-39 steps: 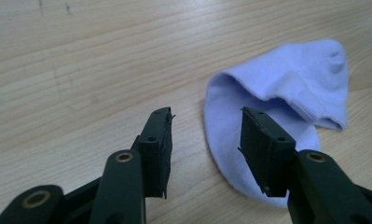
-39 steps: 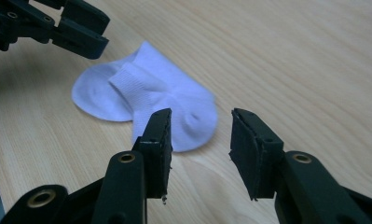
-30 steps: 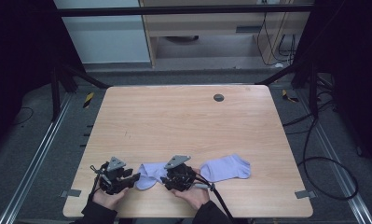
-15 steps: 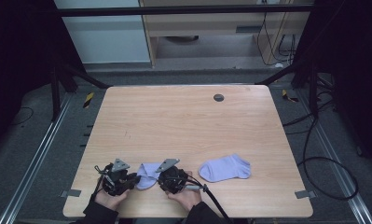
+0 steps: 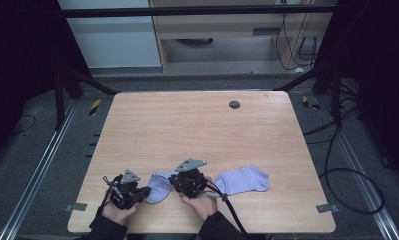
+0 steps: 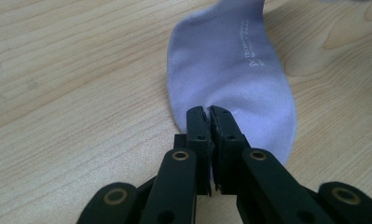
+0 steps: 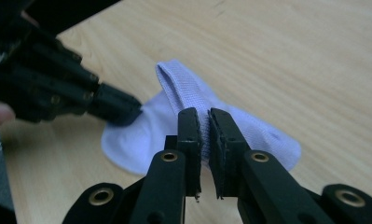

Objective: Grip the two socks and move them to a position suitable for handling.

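Note:
A lavender sock (image 5: pixel 158 186) lies near the table's front edge between my two grippers. My left gripper (image 5: pixel 144 191) pinches its near end; in the left gripper view the jaws (image 6: pixel 207 115) have just been closing and now press together on the edge of the sock (image 6: pixel 230 70). My right gripper (image 5: pixel 173 181) grips the other end, its jaws (image 7: pixel 203 120) also just closed on a raised fold of the sock (image 7: pixel 253 133). The left gripper (image 7: pixel 123 109) appears there too, biting the sock's far edge. A second lavender sock (image 5: pixel 243 179) lies flat to the right.
The light wooden table (image 5: pixel 197 130) has a dark round grommet (image 5: pixel 234 104) near its far edge. A cable (image 5: pixel 232 212) trails from the right gripper over the front edge. Dark frame legs and floor cables surround the table.
Both grippers have shut on the left sock. The right gripper slid left, then came back slightly right and up, lifting a fold. The right sock has not moved.

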The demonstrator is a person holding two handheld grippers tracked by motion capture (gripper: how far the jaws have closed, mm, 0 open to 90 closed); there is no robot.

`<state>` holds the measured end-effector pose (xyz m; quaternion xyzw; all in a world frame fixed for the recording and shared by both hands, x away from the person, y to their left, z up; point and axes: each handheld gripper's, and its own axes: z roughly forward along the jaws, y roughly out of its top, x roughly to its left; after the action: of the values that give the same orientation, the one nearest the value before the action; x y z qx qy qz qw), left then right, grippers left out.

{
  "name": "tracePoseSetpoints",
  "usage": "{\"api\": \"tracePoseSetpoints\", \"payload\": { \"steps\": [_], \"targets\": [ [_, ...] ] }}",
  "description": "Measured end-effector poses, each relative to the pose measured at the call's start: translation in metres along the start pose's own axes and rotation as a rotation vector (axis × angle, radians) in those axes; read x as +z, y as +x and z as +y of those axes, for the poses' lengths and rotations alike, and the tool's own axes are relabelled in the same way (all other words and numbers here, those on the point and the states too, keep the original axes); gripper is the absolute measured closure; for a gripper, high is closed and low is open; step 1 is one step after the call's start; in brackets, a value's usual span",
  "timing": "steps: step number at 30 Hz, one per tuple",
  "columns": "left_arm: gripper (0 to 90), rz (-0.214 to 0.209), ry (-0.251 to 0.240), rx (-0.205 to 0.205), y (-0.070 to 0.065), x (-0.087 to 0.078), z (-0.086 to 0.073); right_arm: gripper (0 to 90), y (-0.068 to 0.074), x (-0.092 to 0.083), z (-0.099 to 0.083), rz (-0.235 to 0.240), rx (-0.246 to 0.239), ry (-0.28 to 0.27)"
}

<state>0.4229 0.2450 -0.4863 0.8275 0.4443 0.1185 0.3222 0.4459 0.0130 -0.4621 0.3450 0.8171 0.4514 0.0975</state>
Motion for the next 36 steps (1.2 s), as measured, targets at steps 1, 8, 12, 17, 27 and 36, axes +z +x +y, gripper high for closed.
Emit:
{"api": "tracePoseSetpoints", "payload": {
  "steps": [1, 8, 12, 17, 27, 36],
  "targets": [
    [86.5, -0.001, 0.002, 0.007, 0.0, 0.0, 0.0, 83.3, -0.001, 0.0, 0.002, -0.01, 0.01, -0.009],
    [86.6, 0.002, 0.01, 0.024, 0.001, 0.001, 0.002, 82.3, -0.022, 0.021, 0.01, -0.096, 0.082, -0.017],
    [86.5, 0.004, 0.007, 0.024, 0.002, 0.001, 0.002, 81.6, -0.027, 0.033, 0.014, -0.151, 0.072, -0.018],
    [82.9, 0.011, -0.012, -0.001, 0.005, 0.001, 0.001, 70.2, -0.03, 0.044, 0.02, -0.209, 0.027, 0.011],
    [65.2, 0.063, -0.074, -0.071, 0.007, -0.011, 0.0, 56.1, -0.047, 0.033, 0.03, -0.234, -0.011, -0.025],
    [64.4, 0.071, -0.039, -0.086, 0.005, -0.008, -0.001, 59.9, -0.063, 0.048, 0.016, -0.203, -0.002, 0.079]
  ]
}}
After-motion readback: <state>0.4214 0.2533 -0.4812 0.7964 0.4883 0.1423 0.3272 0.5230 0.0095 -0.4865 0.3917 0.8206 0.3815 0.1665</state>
